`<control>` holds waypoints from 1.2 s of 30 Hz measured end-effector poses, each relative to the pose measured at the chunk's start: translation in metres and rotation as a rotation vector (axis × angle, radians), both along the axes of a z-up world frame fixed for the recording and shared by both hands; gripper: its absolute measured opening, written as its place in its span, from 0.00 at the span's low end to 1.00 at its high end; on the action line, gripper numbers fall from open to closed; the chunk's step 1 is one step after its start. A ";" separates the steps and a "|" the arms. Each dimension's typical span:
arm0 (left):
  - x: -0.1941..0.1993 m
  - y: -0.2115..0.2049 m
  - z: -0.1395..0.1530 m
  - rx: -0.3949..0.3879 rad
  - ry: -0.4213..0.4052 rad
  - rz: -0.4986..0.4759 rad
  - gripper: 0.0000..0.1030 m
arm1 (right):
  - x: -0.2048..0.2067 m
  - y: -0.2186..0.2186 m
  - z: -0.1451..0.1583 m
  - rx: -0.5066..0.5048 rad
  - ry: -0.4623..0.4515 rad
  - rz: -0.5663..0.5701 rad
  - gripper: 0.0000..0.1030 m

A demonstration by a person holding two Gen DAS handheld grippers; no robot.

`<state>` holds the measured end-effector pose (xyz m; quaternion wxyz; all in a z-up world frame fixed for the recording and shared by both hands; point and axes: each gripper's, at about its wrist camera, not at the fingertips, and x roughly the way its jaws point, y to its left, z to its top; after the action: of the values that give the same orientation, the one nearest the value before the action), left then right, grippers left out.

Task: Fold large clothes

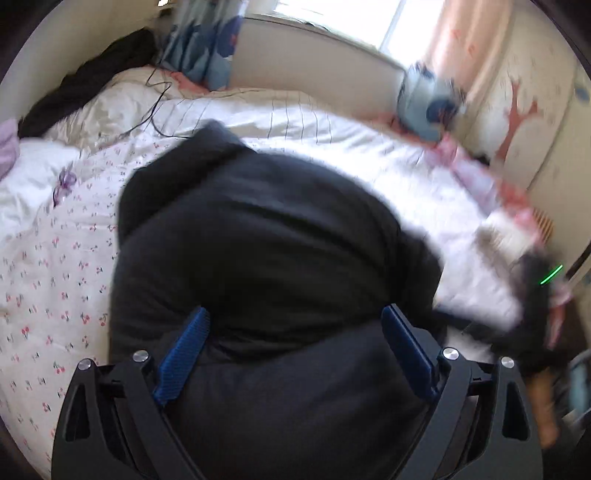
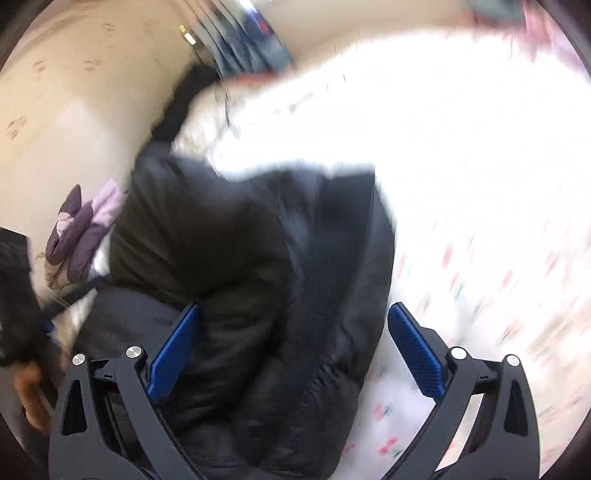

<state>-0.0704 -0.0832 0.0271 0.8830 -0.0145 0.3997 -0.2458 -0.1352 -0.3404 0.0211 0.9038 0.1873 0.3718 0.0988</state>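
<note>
Fingers of both the left gripper (image 1: pixel 295 354) and right gripper (image 2: pixel 293 350) stand wide with nothing pinched over the black padded jacket (image 1: pixel 266 236), bunched mid-frame on the floral bedspread (image 1: pixel 55 258); best pinch one firm edge before folding.

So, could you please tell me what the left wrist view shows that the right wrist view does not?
Only the left wrist view shows the window, the black cable on the bed and a green light. Only the right wrist view shows the folded purple garment. Both share the black puffer jacket on the floral bedding, with blue-padded fingers spread open over it.
</note>
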 end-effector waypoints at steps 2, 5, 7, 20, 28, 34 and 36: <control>-0.004 -0.002 -0.003 0.004 -0.019 -0.004 0.87 | 0.008 0.010 0.028 -0.078 -0.086 -0.005 0.93; -0.007 0.007 -0.004 -0.035 -0.027 -0.008 0.87 | 0.049 0.018 0.026 -0.214 -0.045 -0.028 0.93; -0.007 0.018 -0.005 -0.087 -0.028 -0.009 0.87 | 0.076 0.014 -0.003 -0.231 0.037 -0.052 0.93; 0.002 0.018 -0.013 -0.187 0.036 -0.052 0.88 | 0.057 -0.022 -0.033 -0.079 0.113 -0.129 0.93; 0.003 0.029 -0.011 -0.257 0.067 -0.050 0.88 | -0.037 0.012 -0.044 -0.227 0.010 0.016 0.93; 0.000 0.040 -0.009 -0.311 0.084 -0.051 0.88 | -0.028 0.000 -0.080 -0.125 0.128 -0.012 0.93; 0.002 0.043 -0.012 -0.314 0.095 -0.044 0.88 | -0.013 0.005 -0.065 -0.157 0.144 -0.005 0.93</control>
<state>-0.0683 -0.0402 0.0155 0.8445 -0.1552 0.3976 -0.3235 -0.1487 -0.3350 -0.0443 0.8869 0.1232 0.4420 0.0534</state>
